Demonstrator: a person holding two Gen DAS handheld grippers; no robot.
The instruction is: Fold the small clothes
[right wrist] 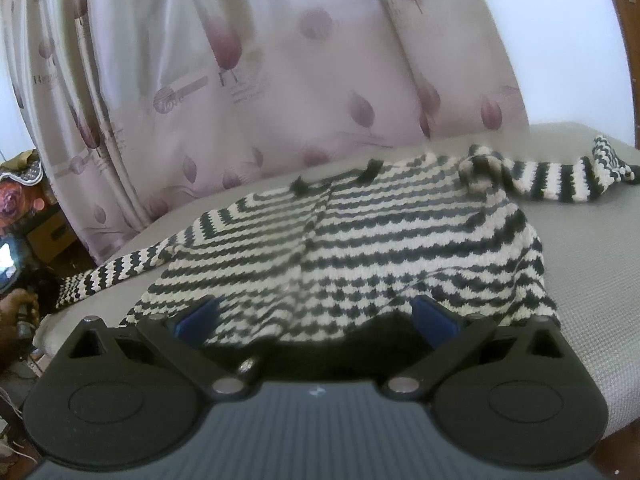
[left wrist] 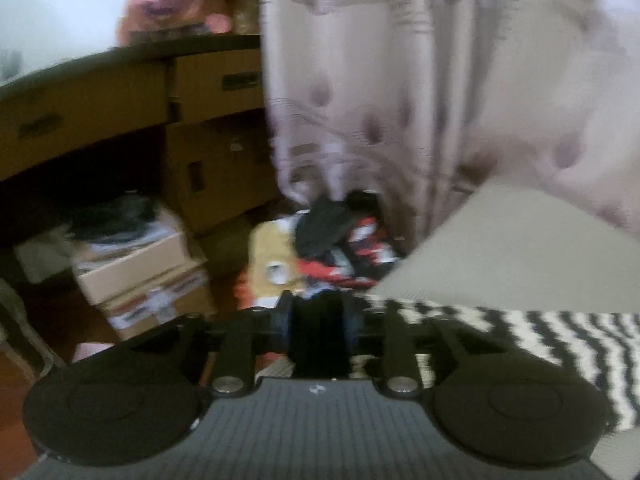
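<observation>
A small black-and-white striped knit sweater (right wrist: 352, 240) lies spread flat on a grey padded surface (right wrist: 592, 264), sleeves out to both sides. My right gripper (right wrist: 316, 316) is open, its blue-padded fingers (right wrist: 434, 316) spread over the sweater's near black hem. In the left wrist view, my left gripper (left wrist: 319, 320) is shut with its fingers together; black fabric shows between them, at the end of the striped sleeve (left wrist: 540, 344) that runs off to the right. What the black piece is stays blurred.
A pink flowered curtain (right wrist: 248, 80) hangs behind the surface. To the left are stacked cardboard boxes (left wrist: 216, 152), a dark shelf (left wrist: 120, 56) and a pile of clothes on the floor (left wrist: 340, 248). The grey surface's corner (left wrist: 500, 240) juts out near the left gripper.
</observation>
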